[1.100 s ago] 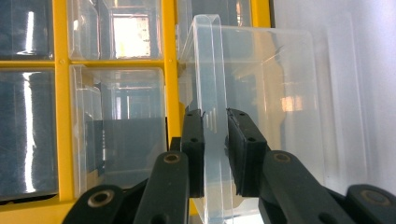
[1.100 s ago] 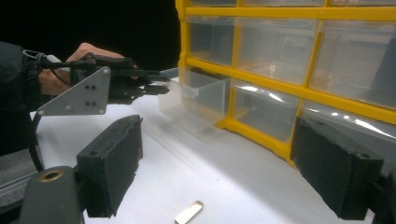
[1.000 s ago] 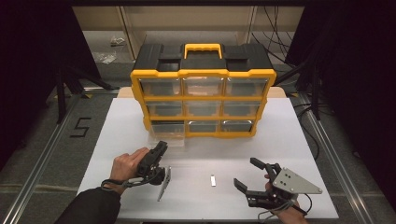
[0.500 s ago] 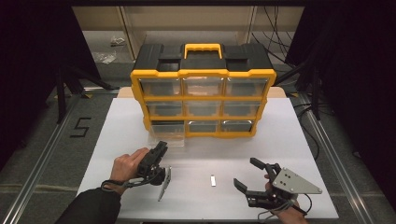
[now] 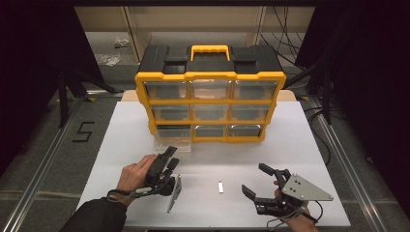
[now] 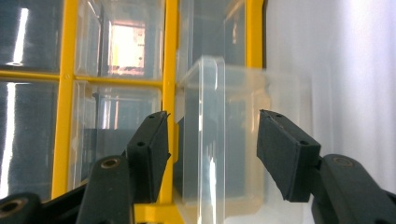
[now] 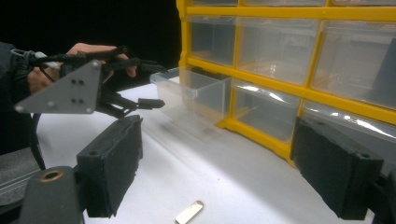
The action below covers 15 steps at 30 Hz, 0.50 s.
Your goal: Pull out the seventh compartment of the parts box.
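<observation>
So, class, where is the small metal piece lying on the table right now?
In the high view, the small metal piece lies on the white table between the two claws, nearer the right claw.

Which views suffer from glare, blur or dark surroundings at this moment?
High view: white table evenly lit, surroundings nearly black, picture soft. Left gripper view: bright streaks of glare on the clear drawer, its far edge blurred, white wash at the right side. Right gripper view: glare bands on the organizer drawer fronts, black background at upper left, the near jaws slightly soft.

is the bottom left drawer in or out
Out. The clear drawer juts from the yellow cabinet onto the table, and looks empty. The left claw has just been opening before it.
</observation>
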{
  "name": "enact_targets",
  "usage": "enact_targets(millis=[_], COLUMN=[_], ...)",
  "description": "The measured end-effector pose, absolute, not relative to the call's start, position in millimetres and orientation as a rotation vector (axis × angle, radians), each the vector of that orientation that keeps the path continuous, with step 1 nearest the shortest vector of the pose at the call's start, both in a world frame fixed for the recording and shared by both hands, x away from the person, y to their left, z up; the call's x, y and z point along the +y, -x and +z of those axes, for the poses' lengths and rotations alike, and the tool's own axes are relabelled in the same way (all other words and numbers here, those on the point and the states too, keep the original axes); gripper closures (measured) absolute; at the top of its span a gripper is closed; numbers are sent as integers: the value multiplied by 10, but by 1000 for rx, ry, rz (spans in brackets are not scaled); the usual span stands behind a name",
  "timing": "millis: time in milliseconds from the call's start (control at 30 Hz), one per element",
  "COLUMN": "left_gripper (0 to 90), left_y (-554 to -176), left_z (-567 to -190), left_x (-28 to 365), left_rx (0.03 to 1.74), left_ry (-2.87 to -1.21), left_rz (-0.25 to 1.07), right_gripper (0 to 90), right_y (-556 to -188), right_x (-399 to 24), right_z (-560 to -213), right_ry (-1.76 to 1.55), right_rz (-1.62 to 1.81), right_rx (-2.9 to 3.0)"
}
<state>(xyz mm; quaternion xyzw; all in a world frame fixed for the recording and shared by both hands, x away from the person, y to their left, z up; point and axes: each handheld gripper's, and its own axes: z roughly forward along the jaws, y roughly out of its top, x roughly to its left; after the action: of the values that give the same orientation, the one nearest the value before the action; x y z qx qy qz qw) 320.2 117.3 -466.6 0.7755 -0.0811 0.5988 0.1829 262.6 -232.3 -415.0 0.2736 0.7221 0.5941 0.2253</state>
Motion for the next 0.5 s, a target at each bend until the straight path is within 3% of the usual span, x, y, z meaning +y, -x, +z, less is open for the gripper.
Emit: enact_targets(millis=[500], left_gripper=[321], left_y=[-3176], left_z=[-4461], left_x=[1056], left_rx=[144], left_ry=[-2130], left_rz=[1313], right_gripper=[179], right_y=[-2629], right_x=[-2333], right_z=[-4145], right_ry=[-754], right_rz=[1643], right_rx=[1984])
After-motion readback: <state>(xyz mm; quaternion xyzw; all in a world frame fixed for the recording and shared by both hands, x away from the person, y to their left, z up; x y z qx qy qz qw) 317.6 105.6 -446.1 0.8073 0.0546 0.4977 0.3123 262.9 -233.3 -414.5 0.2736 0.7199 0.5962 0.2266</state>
